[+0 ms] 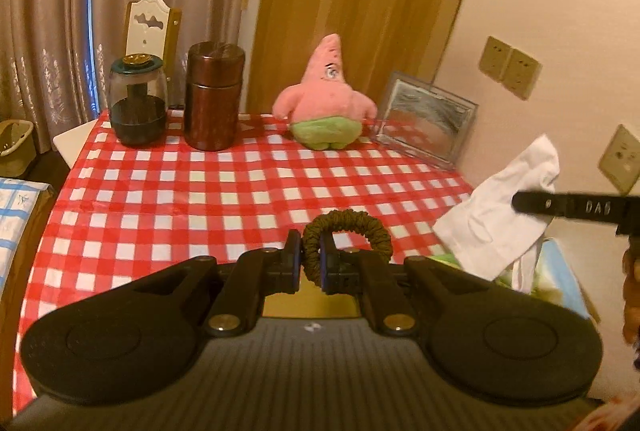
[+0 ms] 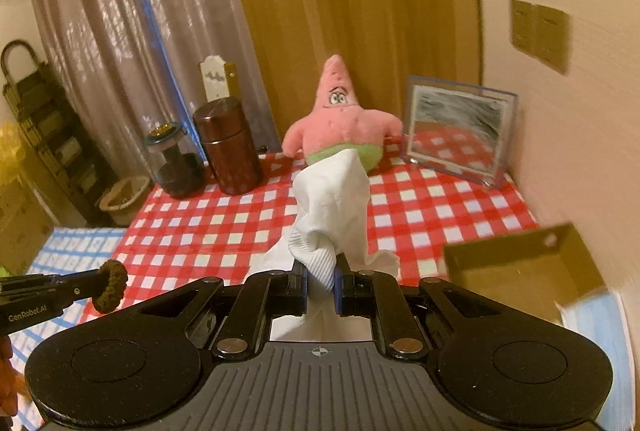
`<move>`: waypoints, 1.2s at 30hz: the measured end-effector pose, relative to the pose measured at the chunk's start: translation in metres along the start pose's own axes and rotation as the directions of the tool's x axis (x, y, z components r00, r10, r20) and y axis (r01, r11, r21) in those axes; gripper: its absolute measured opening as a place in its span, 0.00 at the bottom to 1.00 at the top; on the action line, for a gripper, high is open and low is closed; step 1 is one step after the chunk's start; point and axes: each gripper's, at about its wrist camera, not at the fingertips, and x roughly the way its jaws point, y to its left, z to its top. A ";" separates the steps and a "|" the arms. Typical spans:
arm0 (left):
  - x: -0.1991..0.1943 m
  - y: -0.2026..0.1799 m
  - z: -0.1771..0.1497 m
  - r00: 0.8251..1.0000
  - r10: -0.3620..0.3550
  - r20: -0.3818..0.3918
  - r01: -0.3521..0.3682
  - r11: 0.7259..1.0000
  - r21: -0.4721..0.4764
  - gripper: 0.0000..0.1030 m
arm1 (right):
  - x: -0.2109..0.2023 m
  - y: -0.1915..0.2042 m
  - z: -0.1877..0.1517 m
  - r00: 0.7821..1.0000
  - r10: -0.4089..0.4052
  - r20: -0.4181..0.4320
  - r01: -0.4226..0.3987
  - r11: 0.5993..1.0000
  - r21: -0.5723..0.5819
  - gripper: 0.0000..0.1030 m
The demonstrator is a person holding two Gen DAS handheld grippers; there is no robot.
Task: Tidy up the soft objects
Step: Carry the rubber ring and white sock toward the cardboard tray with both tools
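Note:
My left gripper [image 1: 310, 257] is shut on a dark olive scrunchie [image 1: 347, 227], held above the red-checked tablecloth [image 1: 200, 191]. In the right wrist view that left gripper [image 2: 102, 285] enters from the left with the scrunchie [image 2: 112, 289] in it. My right gripper [image 2: 322, 277] is shut on a white sock [image 2: 332, 199] that stands up limp between the pads. Seen from the left wrist, the sock [image 1: 496, 215] hangs at the right with the right gripper [image 1: 520, 201] on it. A pink starfish plush [image 1: 326, 99] [image 2: 340, 115] sits at the table's far edge.
A brown canister [image 1: 212, 99] and a dark glass jar [image 1: 138, 103] stand at the back left. A clear picture frame [image 1: 426, 119] [image 2: 458, 129] leans by the wall. An open cardboard box [image 2: 520, 271] lies near right. Curtains and a wall close the back.

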 end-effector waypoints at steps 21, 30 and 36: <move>-0.021 -0.099 -0.058 0.989 -0.125 -0.080 0.124 0.992 -0.015 0.08 | -0.111 -0.051 -0.081 0.993 -0.112 0.023 0.110 0.992 0.068 0.12; -0.008 -0.140 -0.058 0.979 -0.174 -0.107 0.178 0.984 0.031 0.08 | -0.135 -0.076 -0.089 0.981 -0.196 0.015 0.195 0.979 0.058 0.12; -0.001 -0.161 -0.062 0.971 -0.203 -0.130 0.211 0.976 0.052 0.08 | -0.142 -0.089 -0.093 0.976 -0.217 0.015 0.215 0.975 0.062 0.12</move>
